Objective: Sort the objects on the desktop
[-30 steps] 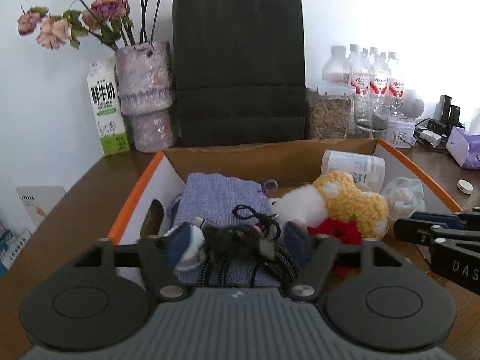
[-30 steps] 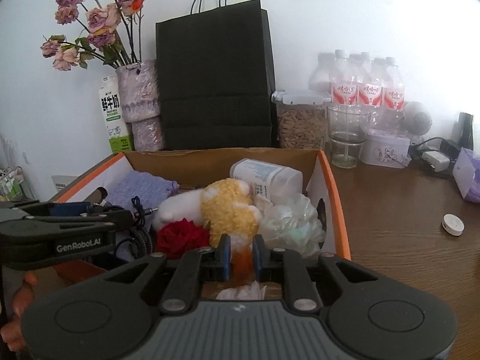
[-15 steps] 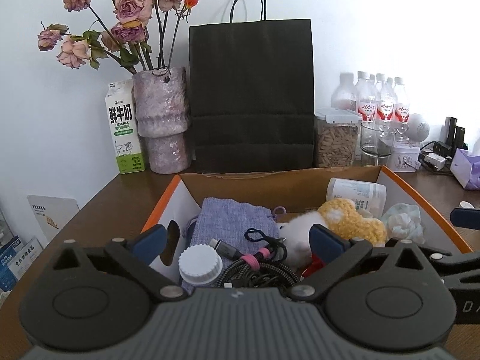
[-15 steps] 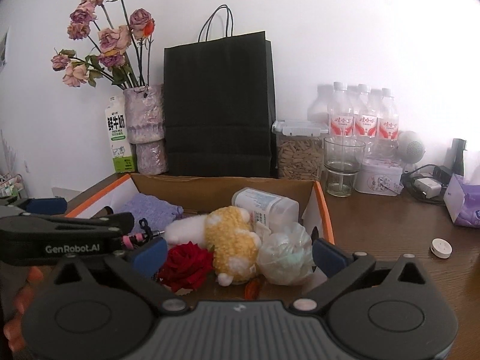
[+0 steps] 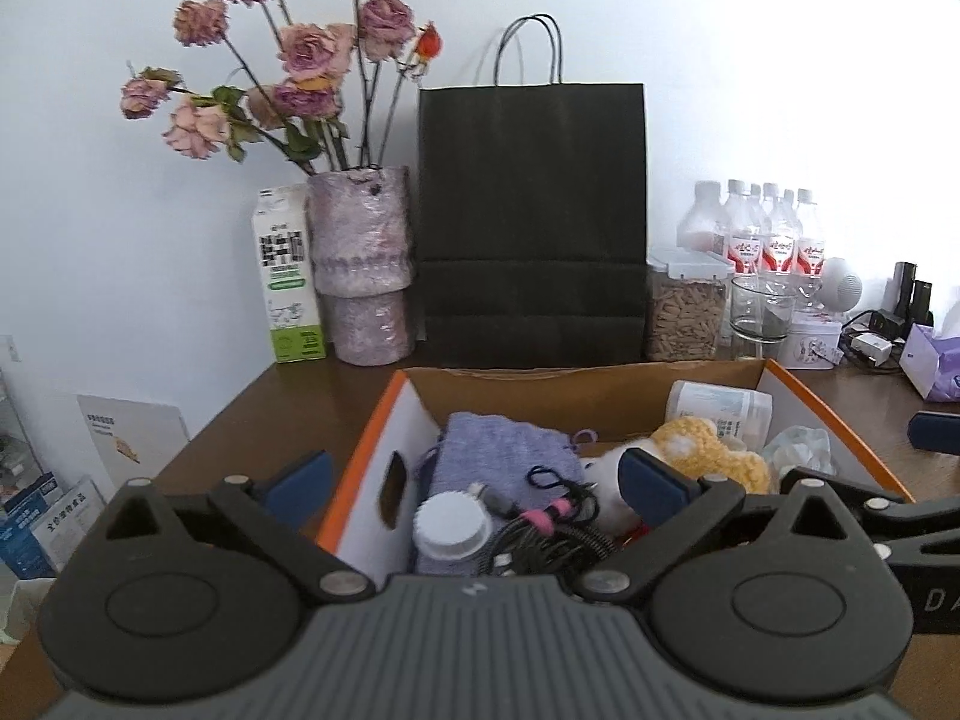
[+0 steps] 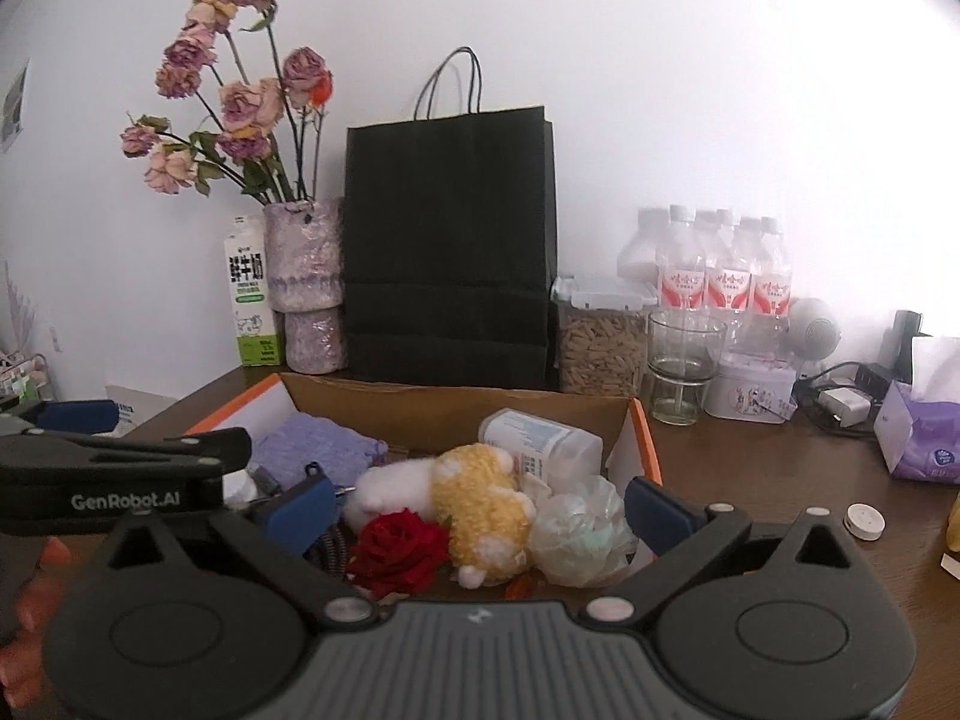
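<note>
Both grippers hang above the near edge of the cardboard box (image 5: 606, 381), neither carrying anything. Left gripper (image 5: 474, 477): fingers spread wide, nothing between them. Right gripper (image 6: 480, 501): fingers likewise wide apart and empty. From the right wrist view the left gripper shows as a black bar at the left, over the box's left side.

Box contents, as far as visible:
- purple knit pouch (image 5: 501, 450) at the left, lying flat
- small bottle with a white cap (image 5: 450, 531) near the front left, touching the pouch
- tangle of dark cable (image 5: 552, 525) with a pink tie, just beside the bottle
- white and yellow plush toy (image 6: 474, 495) in the middle
- red rose (image 6: 399, 549) in front of the plush
- white labelled container (image 6: 540, 444) on its side toward the back right
- crumpled clear bag (image 6: 579, 531) at the right wall

Judgement: the sorting looks well advanced, since a good many loose things already sit in the box and both grippers are free. Left out on the counter (image 6: 750, 480): a small white round disc (image 6: 864, 521) to the right of the box, a purple tissue pack (image 6: 924, 438), a charger and cables further back. Whether those count as things to sort cannot be told. The vase, milk carton, black paper bag (image 6: 447, 252) and bottles along the wall look like standing furniture of the desk rather than items to gather.
</note>
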Demonstrator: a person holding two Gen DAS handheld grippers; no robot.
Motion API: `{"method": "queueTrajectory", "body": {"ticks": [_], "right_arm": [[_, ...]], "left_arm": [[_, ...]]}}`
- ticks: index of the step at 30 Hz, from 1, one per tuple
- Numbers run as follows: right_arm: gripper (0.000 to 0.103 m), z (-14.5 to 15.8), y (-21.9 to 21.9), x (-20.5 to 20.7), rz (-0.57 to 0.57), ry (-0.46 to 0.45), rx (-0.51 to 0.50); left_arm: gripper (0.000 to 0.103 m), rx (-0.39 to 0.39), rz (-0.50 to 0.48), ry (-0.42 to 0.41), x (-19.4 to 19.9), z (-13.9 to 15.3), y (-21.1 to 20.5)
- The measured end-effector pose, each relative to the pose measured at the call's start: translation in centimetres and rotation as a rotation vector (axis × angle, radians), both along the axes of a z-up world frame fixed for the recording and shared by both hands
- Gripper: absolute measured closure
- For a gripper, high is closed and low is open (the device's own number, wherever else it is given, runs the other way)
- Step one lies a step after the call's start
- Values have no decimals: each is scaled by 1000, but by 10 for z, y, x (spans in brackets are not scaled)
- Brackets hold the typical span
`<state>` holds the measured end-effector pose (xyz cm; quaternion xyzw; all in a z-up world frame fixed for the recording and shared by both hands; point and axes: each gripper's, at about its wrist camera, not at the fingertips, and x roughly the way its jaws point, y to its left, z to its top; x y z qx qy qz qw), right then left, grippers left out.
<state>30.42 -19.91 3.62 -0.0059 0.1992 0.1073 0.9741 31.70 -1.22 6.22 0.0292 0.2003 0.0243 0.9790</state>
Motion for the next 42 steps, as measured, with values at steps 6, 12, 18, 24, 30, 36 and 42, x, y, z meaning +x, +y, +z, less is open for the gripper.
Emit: {"method": "queueTrajectory", "body": {"ticks": [6,12,18,24,30,36,42], "right_arm": [[0,1,11,-29,19,7,-17],[0,-10,22,-53,48,52,-39],[0,-32,40,-58,75,126,-67],[7,-55,61,-42,94,216,-104],[15,-69,74,-23,97,279,-92],[44,-73,78,-16,101,301,-81],[75,-70,77,-19,117,289,-69]], "left_arm": [[0,-5,29,1,-28,3,24],[0,-13,65,10,-55,-2,54],[0,-19,90,44,-71,-14,78],[0,-35,109,89,-77,-29,98],[0,-46,109,126,-76,-42,108],[0,-49,96,141,-72,-45,107],[0,-43,80,151,-66,-46,98]]}}
